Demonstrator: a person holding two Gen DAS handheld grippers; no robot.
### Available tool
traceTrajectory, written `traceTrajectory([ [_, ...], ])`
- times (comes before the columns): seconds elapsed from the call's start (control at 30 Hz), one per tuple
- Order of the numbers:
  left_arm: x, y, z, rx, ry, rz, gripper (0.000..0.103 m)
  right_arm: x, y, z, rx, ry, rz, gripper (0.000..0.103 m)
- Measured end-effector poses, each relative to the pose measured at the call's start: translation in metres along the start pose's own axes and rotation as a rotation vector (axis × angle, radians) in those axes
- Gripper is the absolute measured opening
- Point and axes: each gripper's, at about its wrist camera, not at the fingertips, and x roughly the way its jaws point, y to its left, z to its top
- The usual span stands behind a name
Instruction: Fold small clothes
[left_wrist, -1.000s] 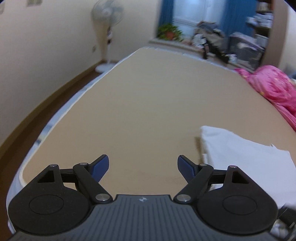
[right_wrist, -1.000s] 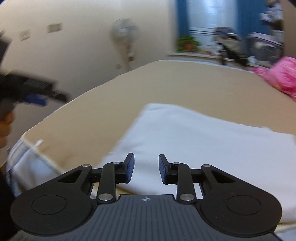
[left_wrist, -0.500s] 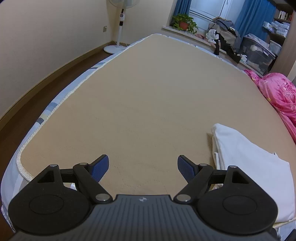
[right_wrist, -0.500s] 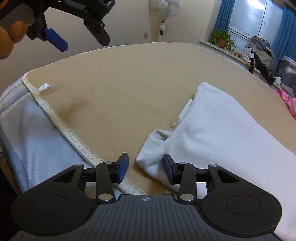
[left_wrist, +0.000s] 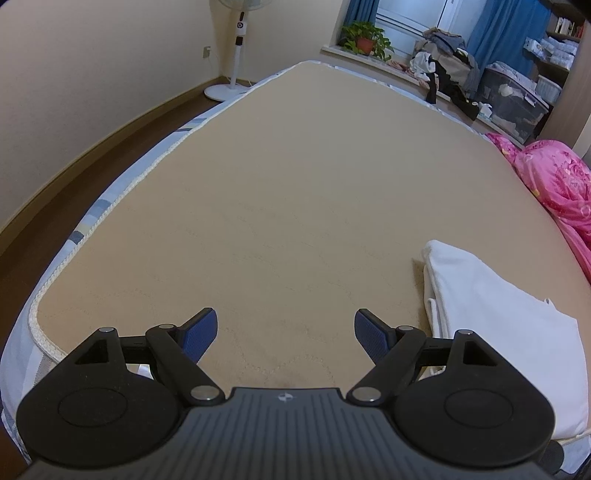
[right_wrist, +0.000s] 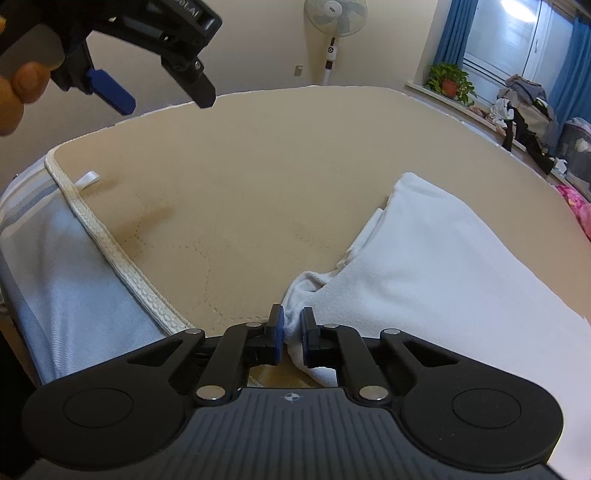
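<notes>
A white folded garment (right_wrist: 436, 266) lies on the tan bed cover (right_wrist: 258, 166) near the bed's near edge; it also shows at the right in the left wrist view (left_wrist: 491, 314). My right gripper (right_wrist: 291, 328) is shut on the garment's near left corner, cloth pinched between its blue pads. My left gripper (left_wrist: 284, 328) is open and empty, held above the bare cover left of the garment; it shows at the upper left of the right wrist view (right_wrist: 162, 85).
The bed's corded edge (right_wrist: 110, 251) runs along the near left, with floor beyond (left_wrist: 92, 147). A pink quilt (left_wrist: 554, 184) lies at the right side. A standing fan (left_wrist: 236, 44), a potted plant (left_wrist: 365, 37) and piled clothes and bins (left_wrist: 480, 85) are at the far end.
My right gripper has closed on the garment's near corner. My left gripper has lifted and drawn back, staying open.
</notes>
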Motion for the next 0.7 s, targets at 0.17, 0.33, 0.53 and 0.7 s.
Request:
traceTrajectory([
  [0.17,-0.002,-0.002,0.0,-0.002,0.002,0.004,0.086,-0.007,-0.014,0.008,0.077,-0.009,0.031,0.008],
  [0.33,0.001,-0.005,-0.003,-0.004,0.014,0.02,0.086,-0.051,-0.084,0.036,0.348,-0.123,0.069,0.007],
  [0.53,0.005,-0.015,-0.003,-0.012,0.023,0.026,0.086,-0.144,-0.243,-0.013,0.854,-0.33,-0.081,0.007],
  [0.7,0.013,-0.042,-0.003,0.037,0.03,0.028,0.086,-0.173,-0.323,-0.134,1.18,-0.195,-0.432,0.007],
])
